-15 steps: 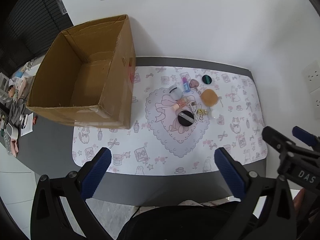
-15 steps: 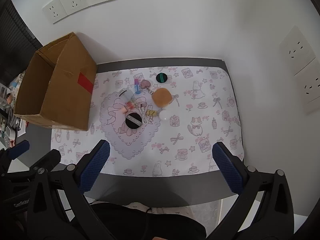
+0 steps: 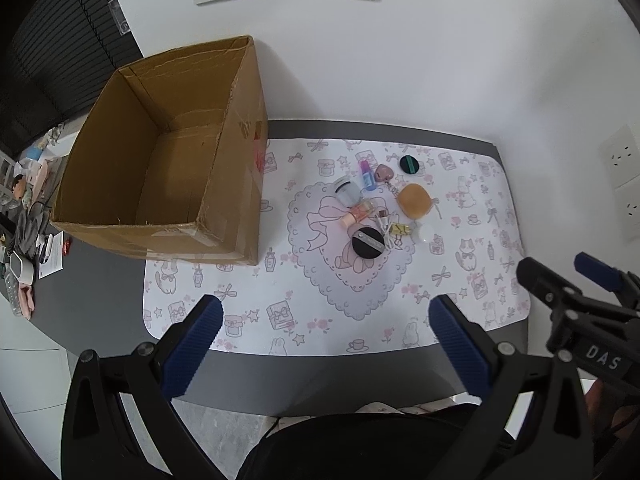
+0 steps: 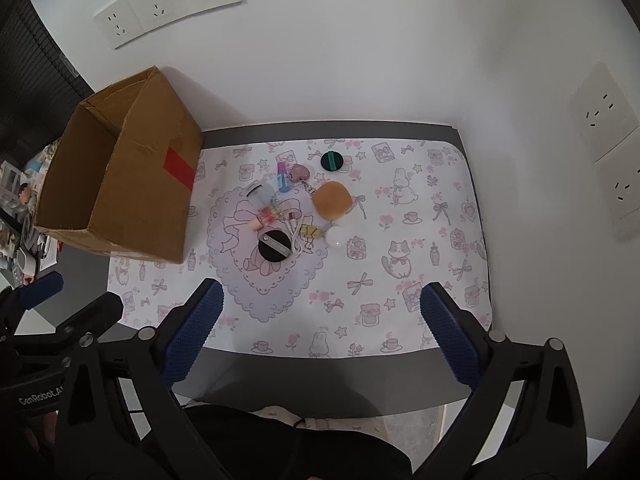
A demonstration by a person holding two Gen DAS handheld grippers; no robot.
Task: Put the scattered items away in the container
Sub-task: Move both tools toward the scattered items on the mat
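Two grippers are hovering above the near edge of the table, both with jaws spread wide and holding nothing: the left gripper [image 3: 324,340] and the right gripper [image 4: 320,328]. Small cosmetics are lying clustered on the patterned mat [image 3: 280,304]: a black round puff [image 3: 368,242], an orange sponge [image 3: 415,201], a pink heart keychain [image 3: 385,172], a black-and-green disc [image 3: 409,164] and a blue-pink tube [image 3: 366,176]. To their left an open cardboard box [image 3: 236,184] is sitting partly on the mat, apart from the items
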